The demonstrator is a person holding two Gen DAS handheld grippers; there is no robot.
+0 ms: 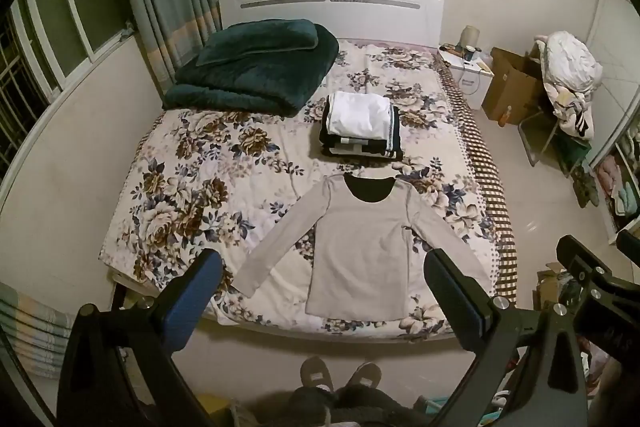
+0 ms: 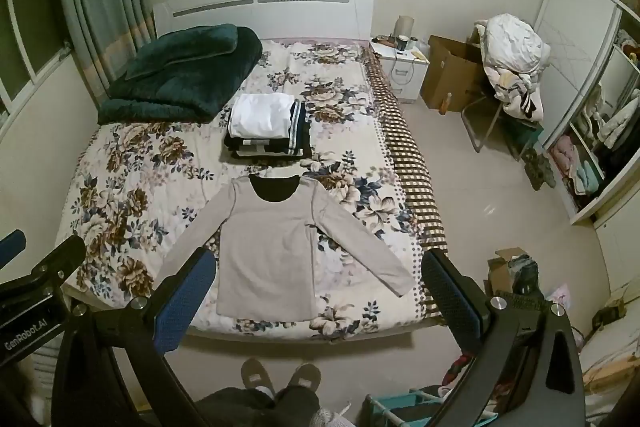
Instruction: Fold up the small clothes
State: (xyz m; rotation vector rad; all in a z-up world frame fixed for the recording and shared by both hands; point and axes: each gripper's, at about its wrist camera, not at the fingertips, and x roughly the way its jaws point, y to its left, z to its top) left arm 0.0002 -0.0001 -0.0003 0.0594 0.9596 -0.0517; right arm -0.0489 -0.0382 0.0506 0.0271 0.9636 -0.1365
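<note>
A pale grey long-sleeved top (image 1: 360, 251) (image 2: 268, 247) lies flat on the floral bedspread (image 1: 192, 187) (image 2: 120, 179) near the foot of the bed, sleeves spread, dark lining showing at the neck. Behind it sits a stack of folded clothes (image 1: 360, 127) (image 2: 266, 127), white on top, dark below. My left gripper (image 1: 324, 267) is open and empty, held high above the foot of the bed. My right gripper (image 2: 316, 267) is open and empty beside it, also well above the top. The right gripper's body shows at the right edge of the left wrist view (image 1: 592, 279).
A folded dark green blanket (image 1: 256, 67) (image 2: 184, 71) lies at the head of the bed. A white nightstand (image 2: 404, 71), cardboard box (image 2: 452, 75) and chair heaped with clothes (image 2: 512, 67) stand to the right. An open wardrobe (image 2: 592, 131) lines the right wall. My slippers (image 2: 280, 379) are on the floor.
</note>
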